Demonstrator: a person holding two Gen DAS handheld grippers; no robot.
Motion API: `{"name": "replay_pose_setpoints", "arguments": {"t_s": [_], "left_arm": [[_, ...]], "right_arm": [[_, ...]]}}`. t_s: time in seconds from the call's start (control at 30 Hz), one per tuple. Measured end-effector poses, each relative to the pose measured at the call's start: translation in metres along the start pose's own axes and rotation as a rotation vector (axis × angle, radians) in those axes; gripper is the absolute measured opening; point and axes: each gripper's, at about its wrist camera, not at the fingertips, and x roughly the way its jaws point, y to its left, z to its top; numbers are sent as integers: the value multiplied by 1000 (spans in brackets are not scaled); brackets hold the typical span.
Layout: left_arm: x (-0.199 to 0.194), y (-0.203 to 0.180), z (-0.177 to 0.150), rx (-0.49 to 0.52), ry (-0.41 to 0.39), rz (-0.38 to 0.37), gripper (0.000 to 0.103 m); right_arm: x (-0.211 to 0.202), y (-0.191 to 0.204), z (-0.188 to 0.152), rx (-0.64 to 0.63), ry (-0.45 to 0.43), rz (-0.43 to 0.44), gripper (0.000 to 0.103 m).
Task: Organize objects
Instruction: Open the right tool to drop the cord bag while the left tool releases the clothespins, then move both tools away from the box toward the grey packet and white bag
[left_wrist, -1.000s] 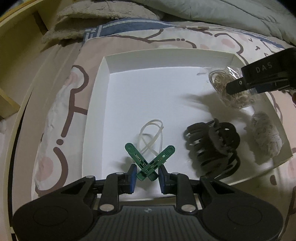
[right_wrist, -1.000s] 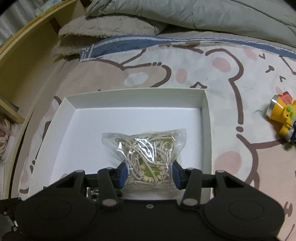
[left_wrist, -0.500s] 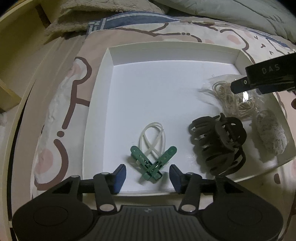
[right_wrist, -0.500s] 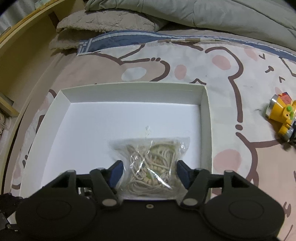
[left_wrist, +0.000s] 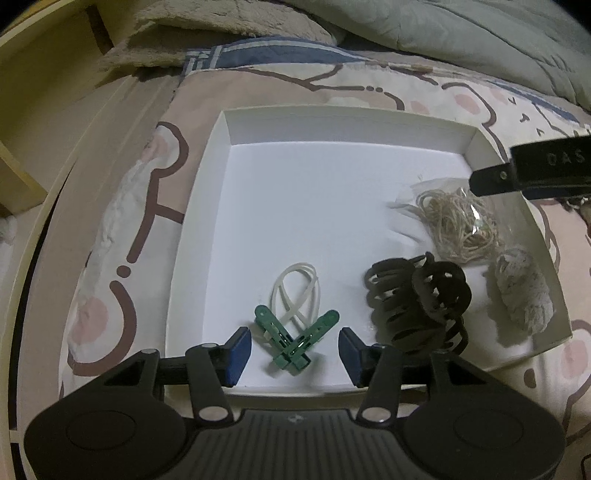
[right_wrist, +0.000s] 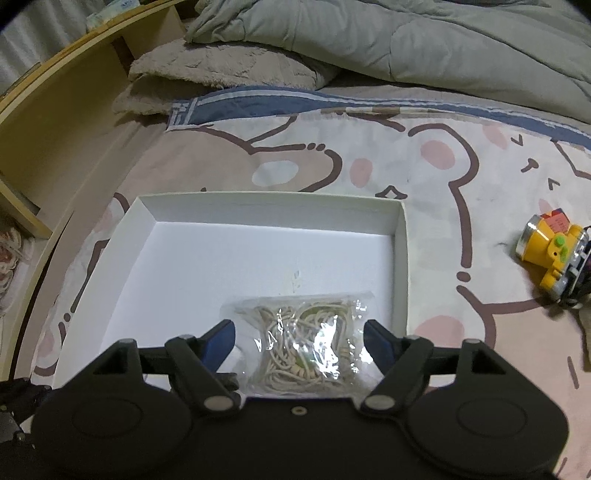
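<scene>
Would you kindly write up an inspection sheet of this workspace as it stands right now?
Surface: bed sheet with bear print; white tray lies on it.
Job's things: in the tray, green clothespins overlapping a white band, black hair claw, bag of rubber bands, fluffy grey item.
Clutter: yellow toy on the sheet, outside the tray.
Grippers: left hand-held gripper open, jaws just been opening, clothespins between them untouched; right hand-held gripper open, jaws just been opening, bag between them, released.
Cables: nothing seen.
Surroundings: grey duvet, fleece blanket, wooden bed frame.
</scene>
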Motion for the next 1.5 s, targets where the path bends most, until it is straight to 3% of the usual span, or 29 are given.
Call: {"name": "replay_pose_setpoints", "arguments": {"t_s": [0.2, 0.47, 0.73, 1.5], "left_arm": [[-12, -4, 5, -24, -53, 16, 75], [-29, -17, 15, -57, -109, 19, 84], [-44, -36, 18, -68, -145, 7, 90], [-67, -102, 44, -80, -287, 0, 101]], "right_arm": [[-21, -4, 1, -59, -58, 10, 87], [-51, -19, 0, -120, -128, -2, 95], [-72, -34, -6, -158, -134, -27, 103], [-116, -105, -27, -122, -230, -117, 103]]}}
